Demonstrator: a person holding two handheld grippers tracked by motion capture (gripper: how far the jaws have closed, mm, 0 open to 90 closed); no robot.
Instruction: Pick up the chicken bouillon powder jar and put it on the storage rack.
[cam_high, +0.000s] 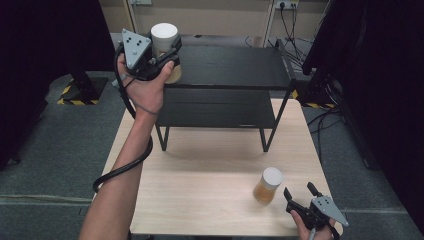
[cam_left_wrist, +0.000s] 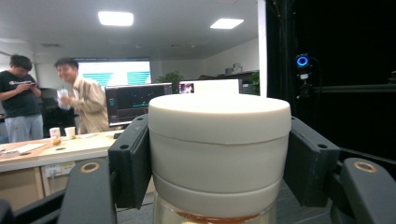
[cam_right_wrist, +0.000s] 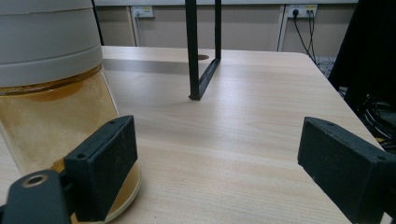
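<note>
A jar of amber stuff with a white lid (cam_high: 164, 33) is raised at the left end of the black rack's top shelf (cam_high: 235, 67), and my left gripper (cam_high: 162, 52) is shut on it. In the left gripper view both pads press the sides of the white lid (cam_left_wrist: 219, 140), one on each side. A second such jar (cam_high: 268, 185) stands upright on the wooden table (cam_high: 200, 190) near the front right. My right gripper (cam_high: 301, 192) is open just to its right. In the right gripper view this jar (cam_right_wrist: 51, 93) stands behind the left pad (cam_right_wrist: 105, 163), outside the gap.
The black two-tier rack fills the back half of the table, with its legs (cam_right_wrist: 196, 51) standing on the wood. Cables and wall sockets (cam_high: 287, 5) lie beyond the table. In the left gripper view two people (cam_left_wrist: 84, 100) stand far off at a desk with monitors.
</note>
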